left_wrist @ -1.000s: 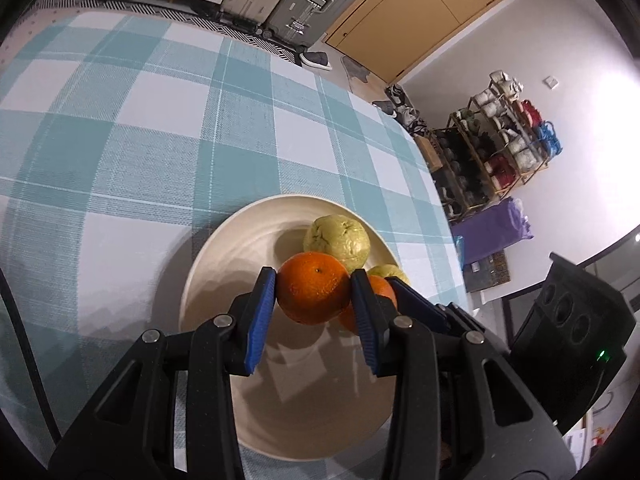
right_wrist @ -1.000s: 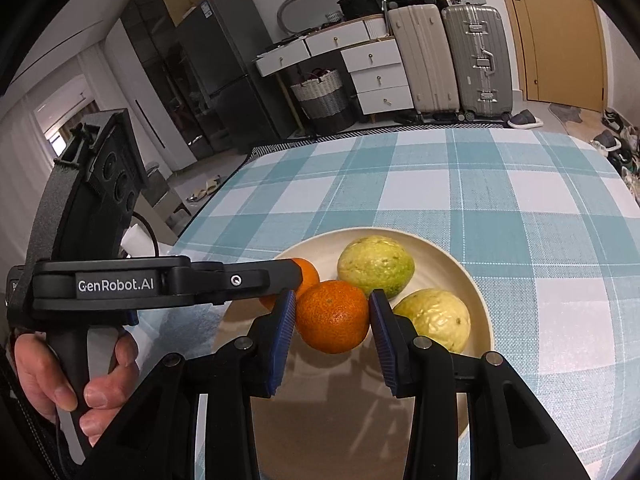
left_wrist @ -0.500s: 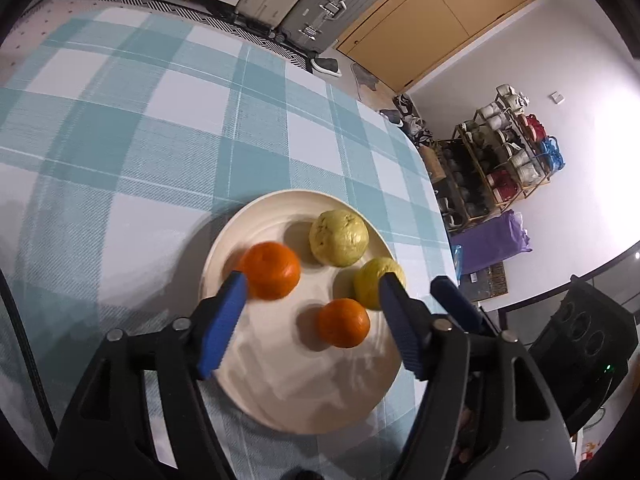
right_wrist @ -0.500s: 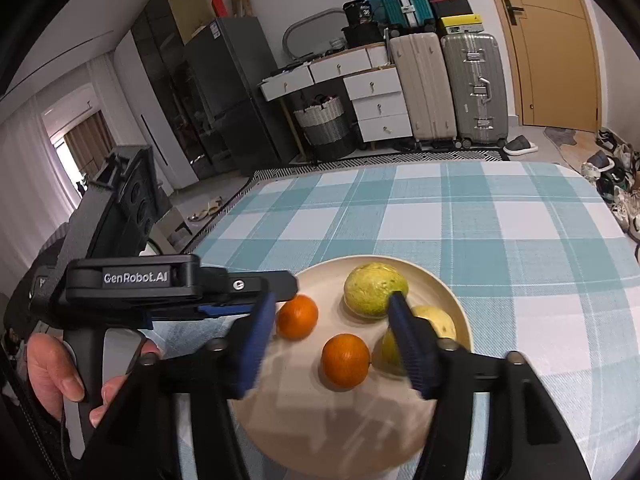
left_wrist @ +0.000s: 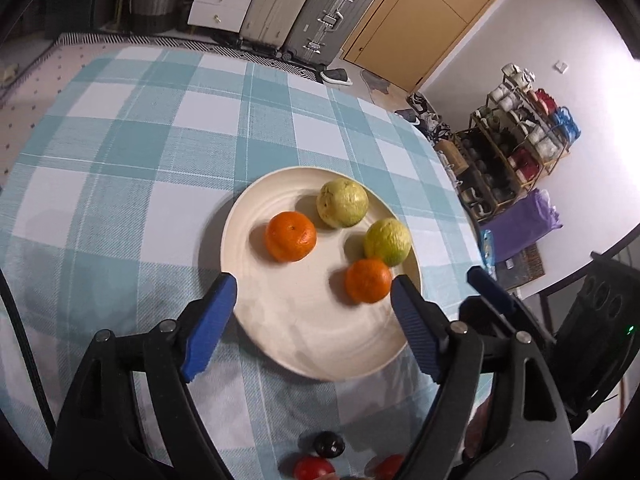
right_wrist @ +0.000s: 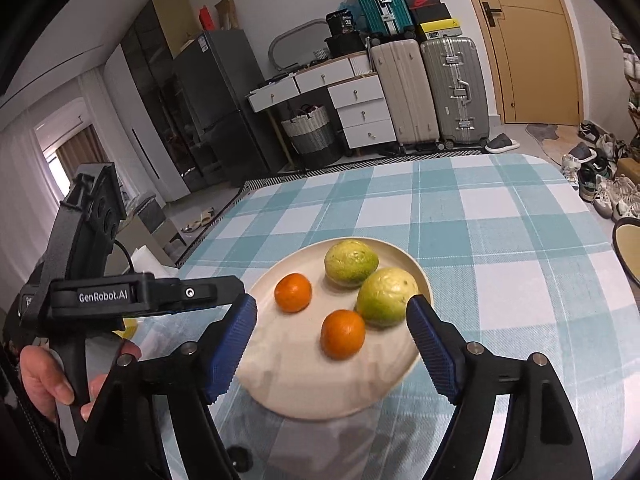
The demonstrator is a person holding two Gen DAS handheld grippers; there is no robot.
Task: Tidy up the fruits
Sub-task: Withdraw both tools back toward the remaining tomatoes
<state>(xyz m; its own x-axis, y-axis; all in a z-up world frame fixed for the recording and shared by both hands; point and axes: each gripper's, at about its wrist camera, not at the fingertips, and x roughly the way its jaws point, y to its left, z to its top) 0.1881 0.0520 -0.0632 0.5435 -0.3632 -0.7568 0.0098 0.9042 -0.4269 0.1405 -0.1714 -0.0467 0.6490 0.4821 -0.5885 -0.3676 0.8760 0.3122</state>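
Using the cream plate (left_wrist: pixel 280 320) as the landmark: the left wrist view alone is showing small red and dark fruits (left_wrist: pixel 326 454) lying on the checked tablecloth (left_wrist: pixel 120 160) nearer the camera than the plate, and a shoe rack (left_wrist: pixel 516 152) standing far off past the plate's right side. The right wrist view alone is showing a hand (right_wrist: pixel 48 380) gripping the left gripper's black handle left of the plate, and suitcases (right_wrist: pixel 428 92) standing well beyond it.

The left gripper (left_wrist: pixel 312 300) is hanging over the plate's near edge, its jaws opening with nothing pressed between the blue pads; one orange (left_wrist: pixel 291 236) is sitting just beyond it on the plate. The right gripper (right_wrist: pixel 332 320) is opening too, straddling the other orange (right_wrist: pixel 343 334) without touching it. Farther across the plate, two green-yellow fruits (right_wrist: pixel 386 296) are resting side by side near the far rim.
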